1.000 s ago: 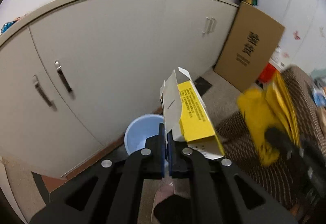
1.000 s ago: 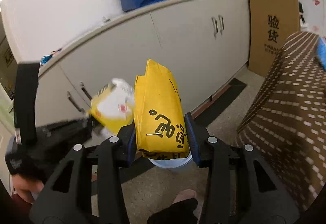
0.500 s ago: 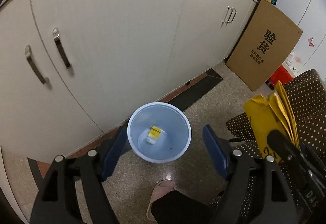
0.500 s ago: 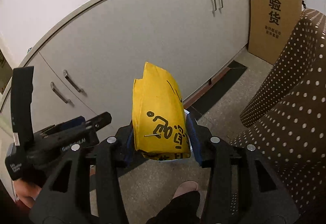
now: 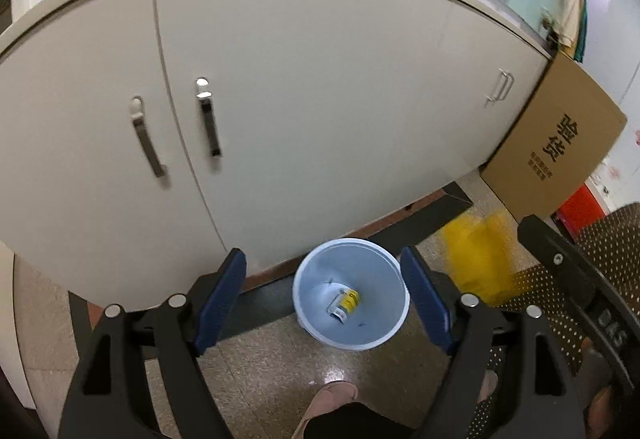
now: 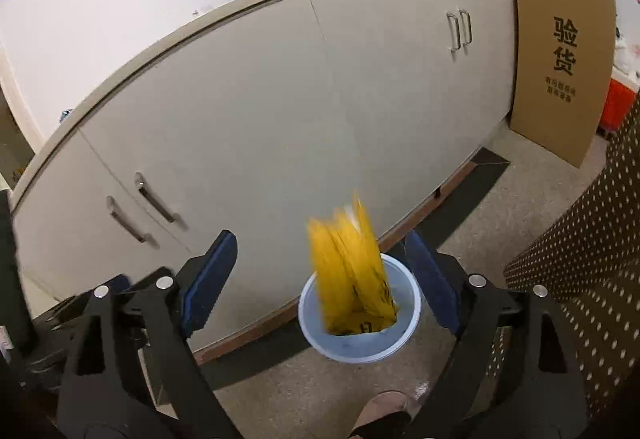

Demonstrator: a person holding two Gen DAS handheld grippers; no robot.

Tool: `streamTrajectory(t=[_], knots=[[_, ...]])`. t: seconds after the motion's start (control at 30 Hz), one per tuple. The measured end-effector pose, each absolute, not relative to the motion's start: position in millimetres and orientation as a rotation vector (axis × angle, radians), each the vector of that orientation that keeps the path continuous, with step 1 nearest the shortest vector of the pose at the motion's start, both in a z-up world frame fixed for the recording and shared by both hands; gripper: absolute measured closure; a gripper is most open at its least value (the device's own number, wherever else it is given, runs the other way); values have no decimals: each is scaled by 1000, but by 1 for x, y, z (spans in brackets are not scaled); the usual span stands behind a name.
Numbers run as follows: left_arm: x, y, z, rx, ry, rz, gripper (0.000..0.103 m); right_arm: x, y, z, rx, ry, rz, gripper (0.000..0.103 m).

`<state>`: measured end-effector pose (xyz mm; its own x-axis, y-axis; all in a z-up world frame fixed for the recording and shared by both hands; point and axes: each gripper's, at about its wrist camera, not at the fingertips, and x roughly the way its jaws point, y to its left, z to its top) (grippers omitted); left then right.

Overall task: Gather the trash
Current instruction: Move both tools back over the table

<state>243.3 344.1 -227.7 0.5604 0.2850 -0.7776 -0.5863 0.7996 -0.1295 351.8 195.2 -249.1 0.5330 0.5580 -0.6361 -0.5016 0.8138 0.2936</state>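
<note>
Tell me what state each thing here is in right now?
Left hand-held gripper: open, nothing between its pads.
Right hand-held gripper: jaws just opened, clear of the bag.
Yellow bag: blurred, loose, dropping at the bin's mouth.
Blue bin: upright, uncovered.
Small box: lying in the bin.
Cabinet doors: closed.

Both wrist views look down on the bin (image 5: pixel 352 293)

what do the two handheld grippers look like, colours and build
Both match. The left gripper and the right gripper each have two black plastic fingers with triangular cut-outs and round silver screw heads, tipped with dark blue pads. White lettering marks the right gripper's side in the left view.
</note>
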Motion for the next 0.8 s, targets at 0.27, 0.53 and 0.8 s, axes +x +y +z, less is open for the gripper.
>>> streamTrajectory(t=[0.27,0.53,0.8], knots=[[234,324,-204,-389,789,489,25,325,168,-223,50,740,600,18],[222,266,-151,-337,714,341,25,279,110,-162,49,624,488,17],[213,162,-103,-242,665,138,20,232,3,-115,146,550,385,17]])
